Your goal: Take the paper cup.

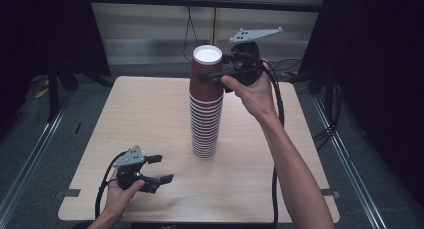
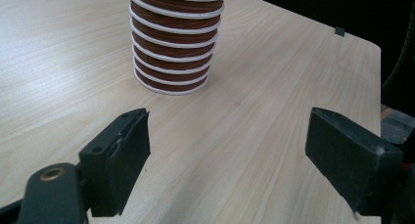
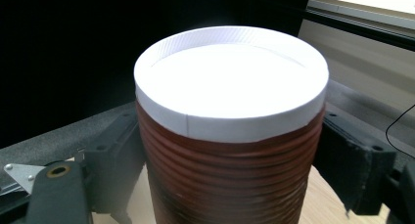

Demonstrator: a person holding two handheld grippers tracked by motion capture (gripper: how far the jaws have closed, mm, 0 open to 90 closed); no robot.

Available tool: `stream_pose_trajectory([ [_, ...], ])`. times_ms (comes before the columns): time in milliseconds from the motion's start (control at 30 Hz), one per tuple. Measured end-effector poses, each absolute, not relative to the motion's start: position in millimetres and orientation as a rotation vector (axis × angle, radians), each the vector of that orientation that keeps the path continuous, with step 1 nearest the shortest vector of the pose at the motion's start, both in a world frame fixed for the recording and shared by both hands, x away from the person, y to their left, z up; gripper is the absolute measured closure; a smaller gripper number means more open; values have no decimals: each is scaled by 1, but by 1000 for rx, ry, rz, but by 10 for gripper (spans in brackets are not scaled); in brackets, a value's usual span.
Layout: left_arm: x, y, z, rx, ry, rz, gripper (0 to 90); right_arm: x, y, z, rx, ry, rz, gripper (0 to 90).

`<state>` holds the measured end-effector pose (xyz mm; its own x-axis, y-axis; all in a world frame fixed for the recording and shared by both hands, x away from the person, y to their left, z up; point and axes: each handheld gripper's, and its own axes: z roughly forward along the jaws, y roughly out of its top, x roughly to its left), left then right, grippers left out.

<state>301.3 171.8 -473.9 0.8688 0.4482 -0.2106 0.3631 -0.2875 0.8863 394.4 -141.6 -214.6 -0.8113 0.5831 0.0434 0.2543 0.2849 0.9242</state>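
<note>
Cups stacked upside down tower tall; my right gripper clamps the top cup, left gripper gapes empty, so a skewed lift could topple everything

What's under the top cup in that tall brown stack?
Under the top cup sit more upside-down brown cups, nested, with their white rims showing as rings down to the table. Their insides are covered. The right gripper has its jaws on either side of the top cup.
</note>
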Motion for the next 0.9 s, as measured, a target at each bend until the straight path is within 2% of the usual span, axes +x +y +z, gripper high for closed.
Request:
stream_pose_trajectory([
  [900,301,171,-474,1913,595,95,169,388,-147,-203,762,2167,1622,210],
])
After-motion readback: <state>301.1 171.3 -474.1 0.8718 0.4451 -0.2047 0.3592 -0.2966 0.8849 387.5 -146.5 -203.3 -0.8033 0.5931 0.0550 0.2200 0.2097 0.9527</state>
